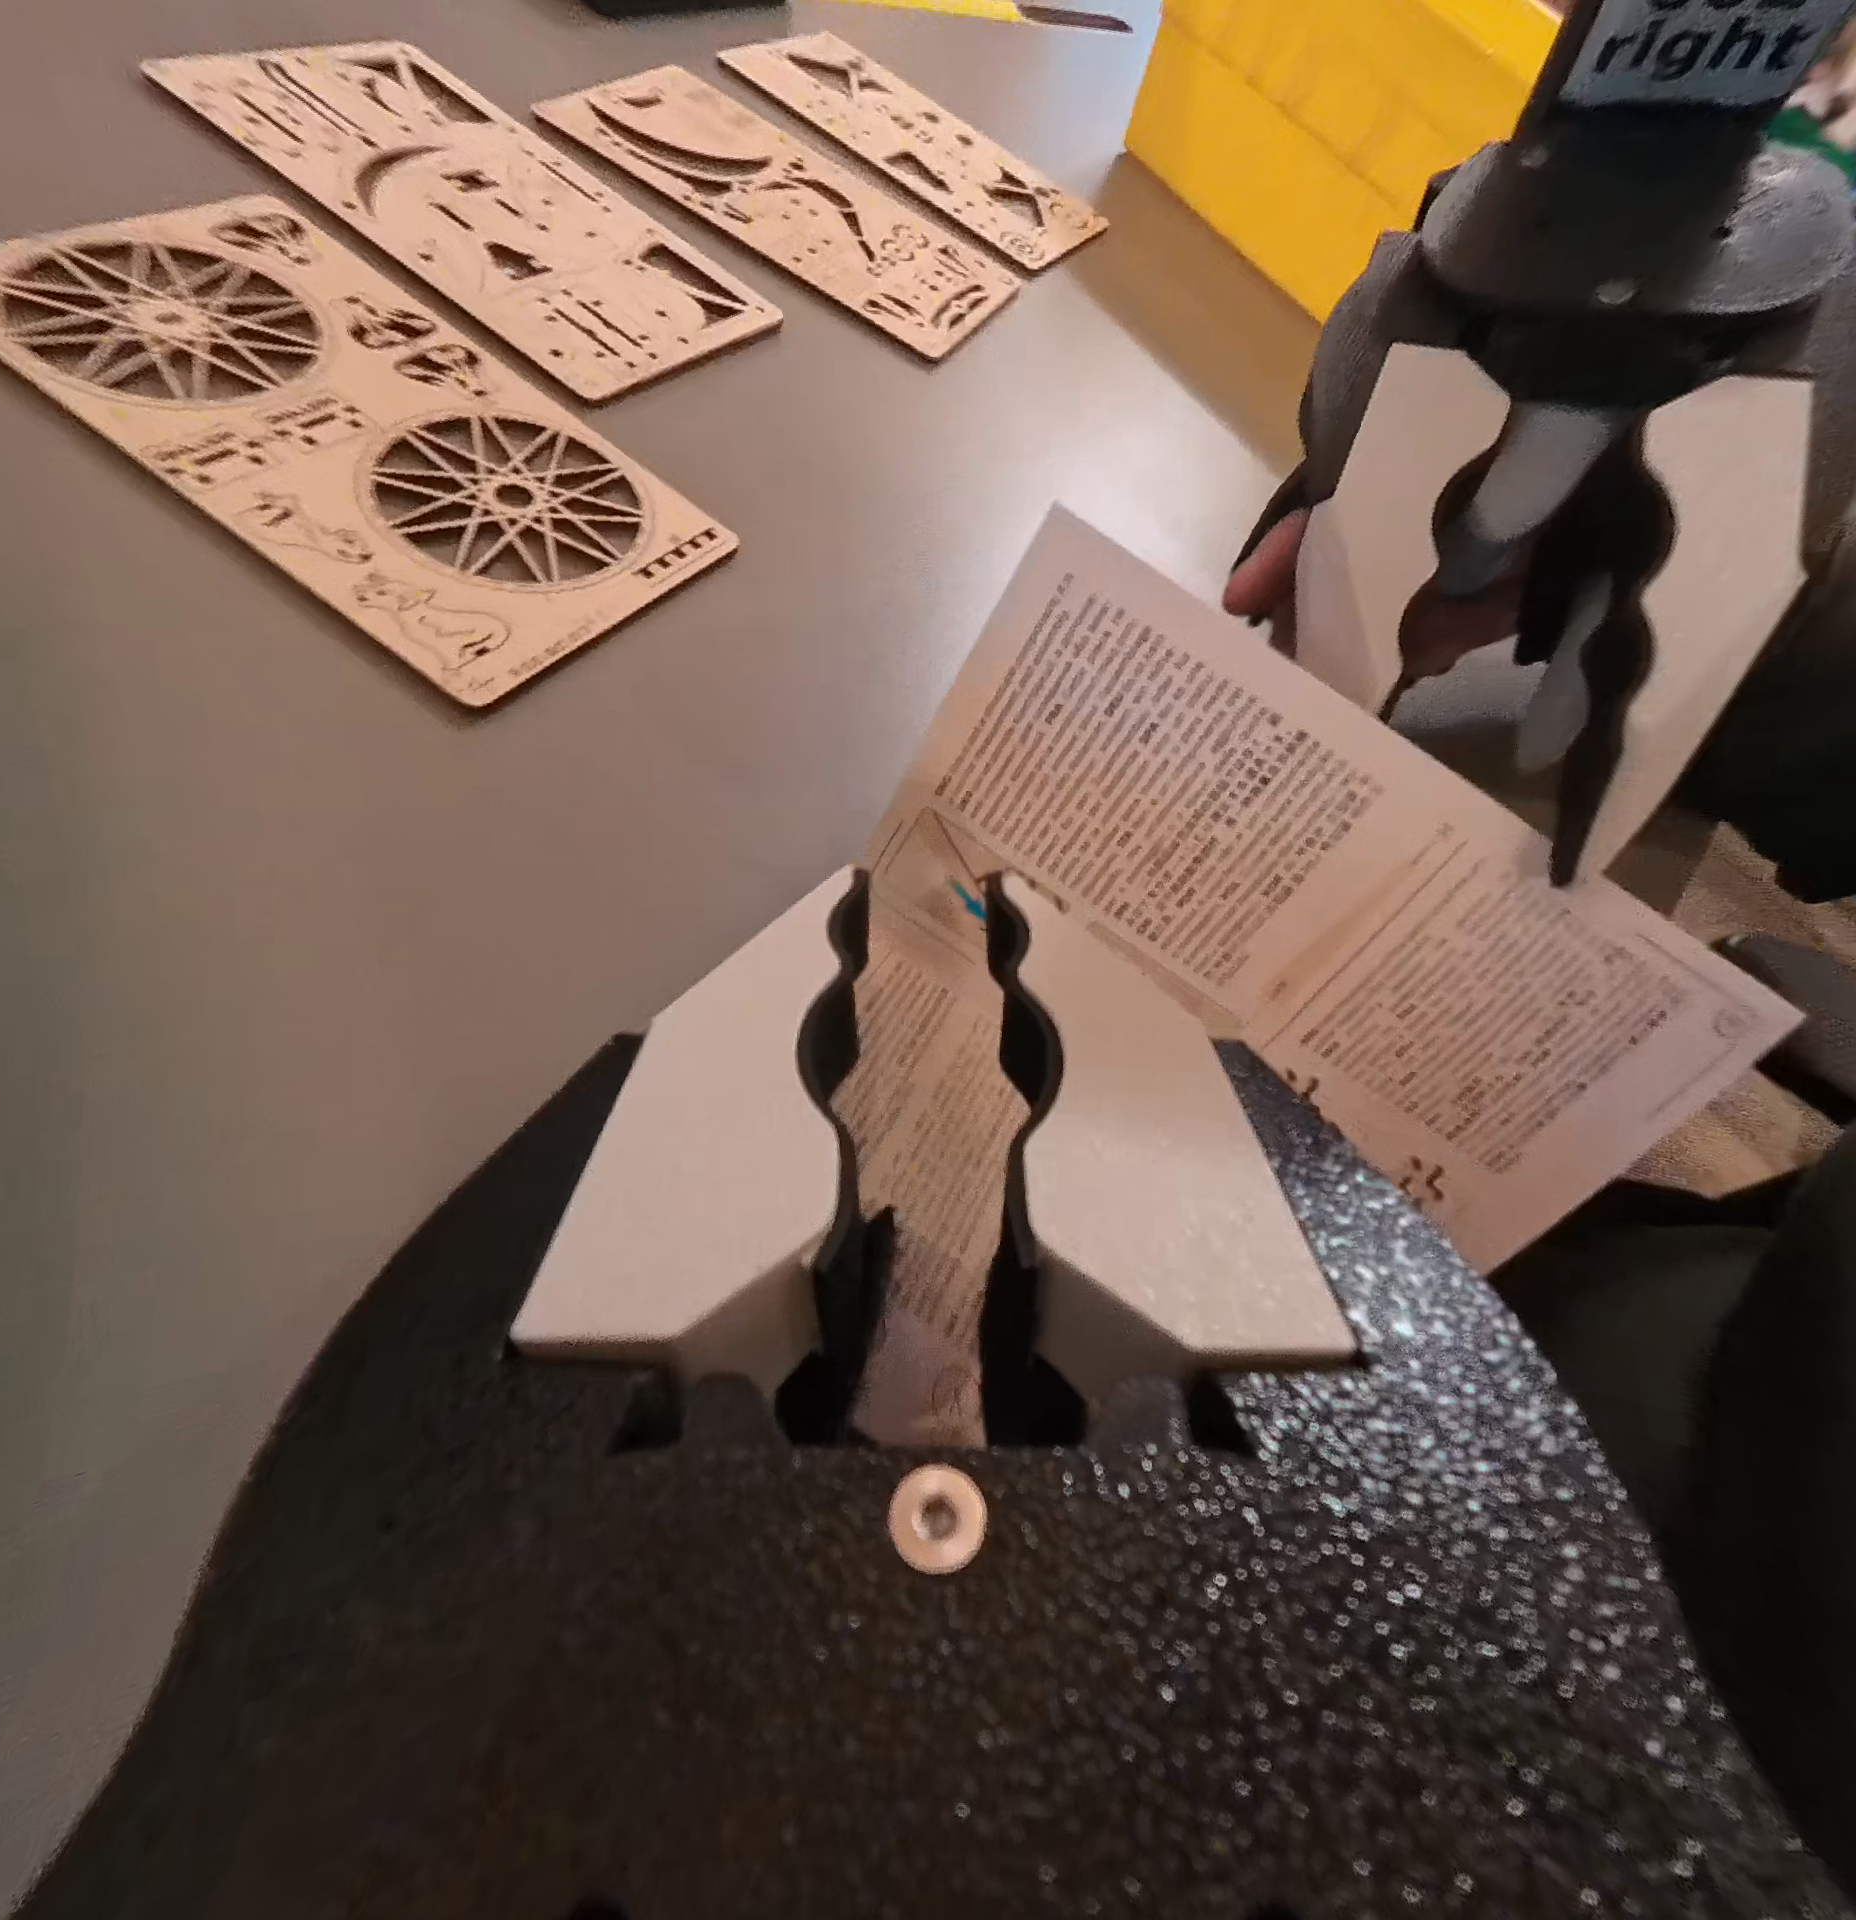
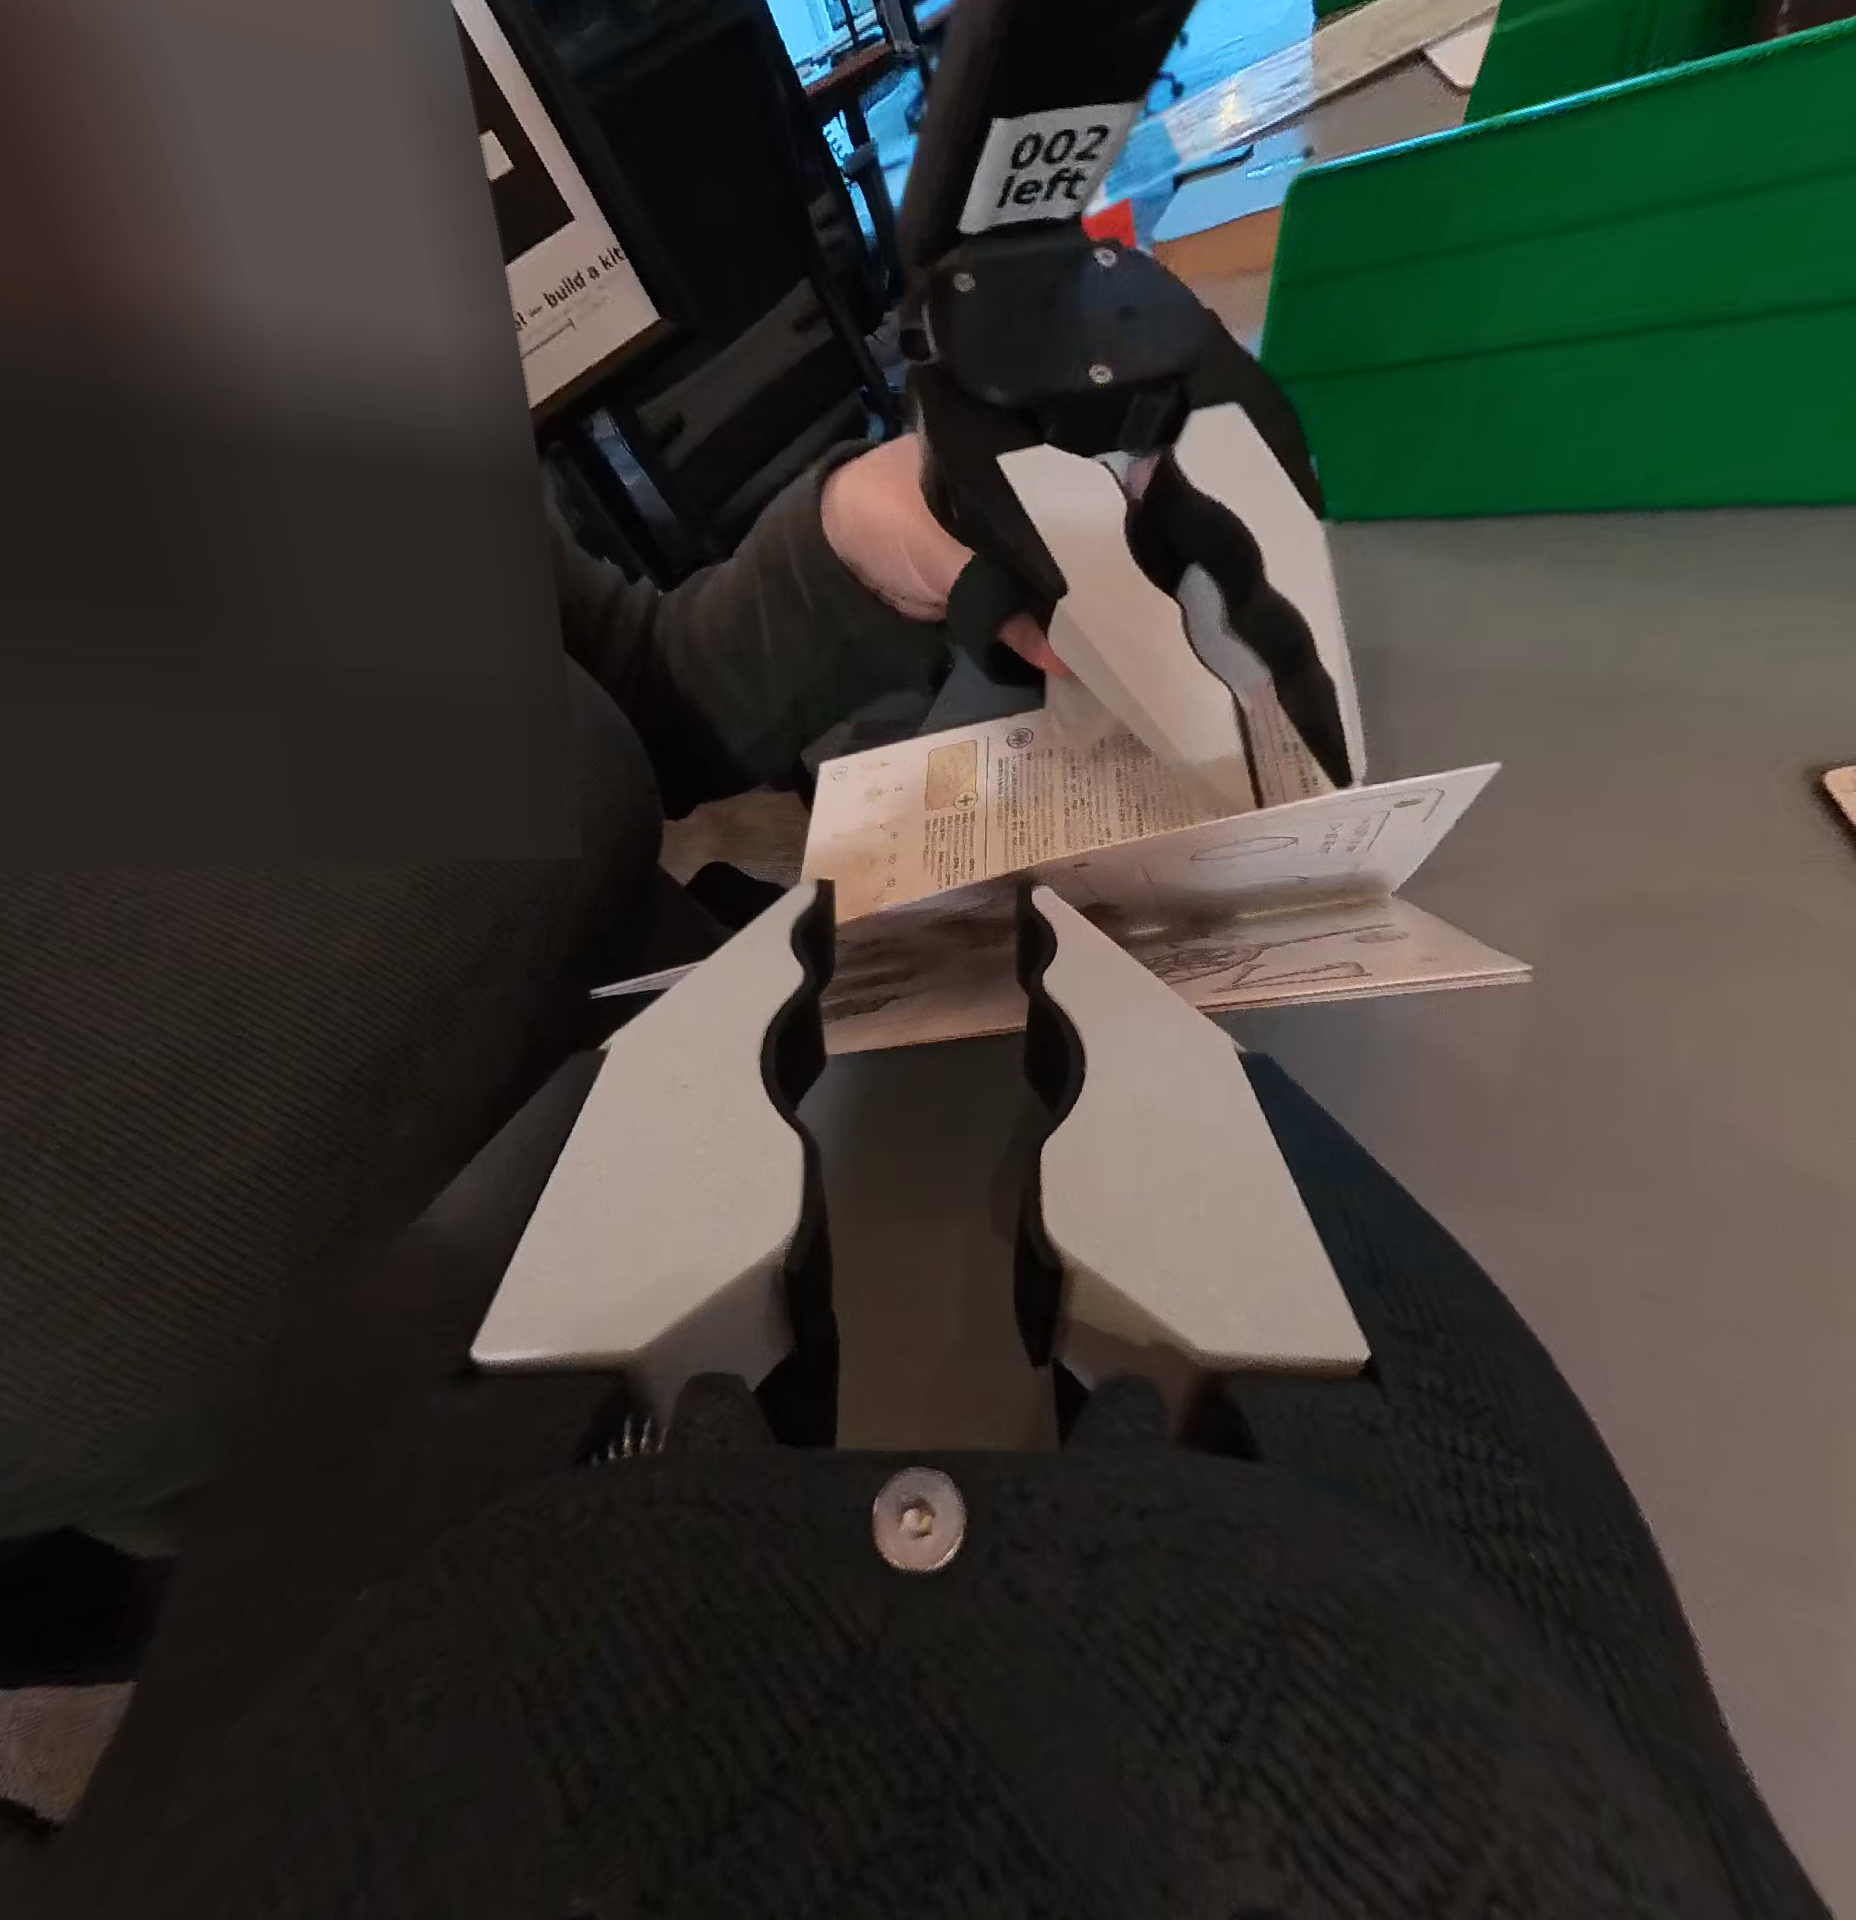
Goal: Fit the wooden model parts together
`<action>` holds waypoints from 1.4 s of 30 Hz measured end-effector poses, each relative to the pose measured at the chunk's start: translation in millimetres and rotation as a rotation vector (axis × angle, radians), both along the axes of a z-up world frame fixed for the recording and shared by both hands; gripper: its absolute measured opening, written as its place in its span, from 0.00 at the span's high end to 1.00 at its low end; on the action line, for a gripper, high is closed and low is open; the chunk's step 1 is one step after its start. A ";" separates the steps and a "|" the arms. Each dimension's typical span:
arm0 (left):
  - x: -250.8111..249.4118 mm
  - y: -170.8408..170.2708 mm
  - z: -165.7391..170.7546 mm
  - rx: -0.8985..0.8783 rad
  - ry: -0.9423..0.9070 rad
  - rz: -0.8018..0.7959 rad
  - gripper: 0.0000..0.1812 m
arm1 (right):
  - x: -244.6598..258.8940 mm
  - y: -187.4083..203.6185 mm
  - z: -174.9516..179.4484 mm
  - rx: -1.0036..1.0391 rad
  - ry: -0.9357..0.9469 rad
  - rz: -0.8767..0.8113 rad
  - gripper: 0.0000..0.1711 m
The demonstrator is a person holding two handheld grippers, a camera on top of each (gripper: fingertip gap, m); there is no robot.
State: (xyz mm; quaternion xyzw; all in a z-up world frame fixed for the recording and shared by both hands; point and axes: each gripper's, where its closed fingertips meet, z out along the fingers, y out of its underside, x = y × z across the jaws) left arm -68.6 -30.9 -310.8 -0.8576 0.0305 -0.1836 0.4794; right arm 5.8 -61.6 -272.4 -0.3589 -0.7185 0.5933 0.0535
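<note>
Grey tabletop (image 1: 280, 935) is the work surface; the left gripper (image 1: 929, 883) has its fingers slightly apart with a page of the white printed instruction booklet (image 1: 1267, 883) running between them, though I can't tell if it's actually pinched. The right gripper (image 2: 924, 904) is spread and empty, just beside the booklet's near edge. Four flat laser-cut wooden part sheets (image 1: 311, 436) lie side by side well apart from both, with bare table between, plus one yellow box (image 1: 1308, 135) and green bins (image 2: 1589, 312) at the far edges.

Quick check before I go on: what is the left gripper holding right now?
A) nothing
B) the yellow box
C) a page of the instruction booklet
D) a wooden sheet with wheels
C: the left gripper has a page of the instruction booklet lifted between its fingers, while the wooden sheets lie untouched on the table.
</note>
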 end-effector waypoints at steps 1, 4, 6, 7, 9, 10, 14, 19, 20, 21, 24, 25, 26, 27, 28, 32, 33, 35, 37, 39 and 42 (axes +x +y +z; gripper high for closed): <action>-1.4 -4.5 3.4 0.009 0.010 0.008 0.88 | -0.2 -0.6 0.2 0.011 0.006 -0.001 0.81; 0.2 -18.4 16.5 0.036 -0.037 -0.004 0.85 | -0.2 -4.0 0.3 0.043 0.026 0.002 0.82; 8.6 -26.5 26.2 0.057 -0.114 -0.046 0.79 | -0.6 -7.7 2.1 0.055 0.045 0.006 0.83; 14.8 -30.3 29.5 0.057 -0.158 -0.072 0.76 | -0.9 -9.5 3.1 0.063 0.056 0.008 0.84; 29.7 -36.1 33.8 0.050 -0.240 -0.128 0.71 | -2.3 -12.1 4.1 0.089 0.076 0.004 0.85; 36.4 -37.7 34.7 0.046 -0.268 -0.148 0.68 | -2.9 -13.4 4.3 0.102 0.085 0.003 0.85; 52.2 -38.5 35.2 0.031 -0.350 -0.190 0.57 | -4.4 -18.5 4.7 0.135 0.112 0.003 0.87; 55.4 -37.8 37.7 0.043 -0.431 -0.187 0.52 | -8.4 -24.7 6.7 0.160 0.157 -0.001 0.88; 55.1 -38.1 38.7 0.048 -0.444 -0.184 0.52 | -9.7 -25.9 7.8 0.167 0.173 -0.005 0.88; 54.2 -37.9 39.5 0.053 -0.454 -0.178 0.52 | -11.3 -26.9 8.3 0.178 0.188 -0.010 0.88; 52.1 -37.8 41.0 0.064 -0.483 -0.171 0.52 | -14.8 -31.2 7.1 0.222 0.225 -0.014 0.88; 51.0 -37.7 41.9 0.070 -0.499 -0.168 0.52 | -16.1 -32.1 5.9 0.246 0.237 -0.016 0.88; 49.5 -37.7 42.9 0.076 -0.519 -0.165 0.52 | -17.3 -32.8 4.7 0.271 0.247 -0.018 0.87; 47.6 -37.6 43.7 0.080 -0.541 -0.161 0.52 | -18.6 -33.5 3.9 0.291 0.251 -0.020 0.87; 45.7 -37.7 43.9 0.084 -0.561 -0.156 0.52 | -19.8 -34.3 3.9 0.300 0.252 -0.021 0.87; 41.4 -38.7 43.4 0.087 -0.625 -0.155 0.53 | -23.2 -37.8 6.0 0.279 0.231 -0.008 0.83; 40.7 -39.4 43.7 0.088 -0.637 -0.157 0.53 | -24.2 -38.1 6.8 0.267 0.222 -0.007 0.81; 38.6 -40.7 44.8 0.090 -0.655 -0.158 0.53 | -24.6 -39.7 9.0 0.221 0.190 0.005 0.75; 35.8 -41.8 45.6 0.090 -0.670 -0.156 0.53 | -22.4 -44.0 12.7 0.139 0.138 0.036 0.66; 34.3 -42.9 44.3 0.080 -0.672 -0.155 0.53 | -21.9 -46.3 15.6 0.076 0.103 0.055 0.62; 33.2 -44.5 42.4 0.064 -0.667 -0.154 0.55 | -25.0 -45.6 15.3 0.071 0.097 0.053 0.61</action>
